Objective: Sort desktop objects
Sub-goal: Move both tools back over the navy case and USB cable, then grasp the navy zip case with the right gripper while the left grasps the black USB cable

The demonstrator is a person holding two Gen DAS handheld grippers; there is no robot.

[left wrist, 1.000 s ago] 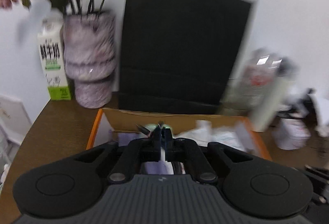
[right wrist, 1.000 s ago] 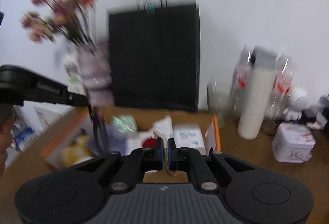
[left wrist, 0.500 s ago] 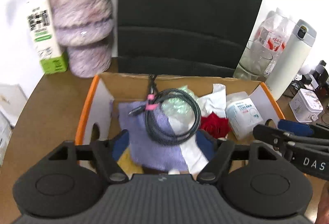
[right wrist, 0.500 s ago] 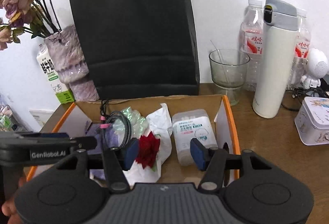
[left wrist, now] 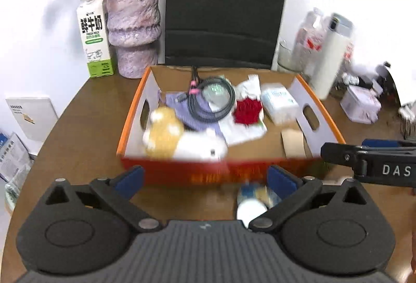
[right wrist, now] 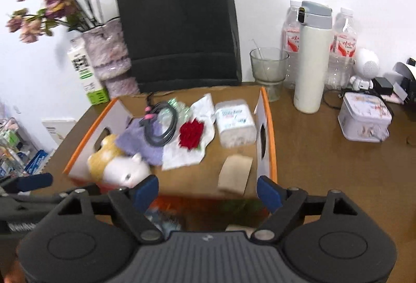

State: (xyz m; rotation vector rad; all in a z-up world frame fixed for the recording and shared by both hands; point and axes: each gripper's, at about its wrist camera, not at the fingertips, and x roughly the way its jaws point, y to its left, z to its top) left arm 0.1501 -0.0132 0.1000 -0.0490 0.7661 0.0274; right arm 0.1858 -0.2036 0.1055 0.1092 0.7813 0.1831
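Note:
An orange-rimmed cardboard box sits on the brown table. Inside lie a coiled grey cable, a purple cloth, a red flower on white paper, a tissue pack, a yellow and white plush toy and a brown paper piece. My left gripper hangs before the box's front wall, jaws opening, gripping nothing. A blurred white and blue thing lies by its right finger. My right gripper is over the box's near edge, jaws opening, holding nothing.
A black paper bag stands behind the box, with a purple vase of flowers and a milk carton to its left. To the right are a glass, a white flask, water bottles, a tin and a small white figure.
Both grippers went from shut to wide open and drew back from the box. The coiled cable now lies in the box, and the box's front wall has come into view.

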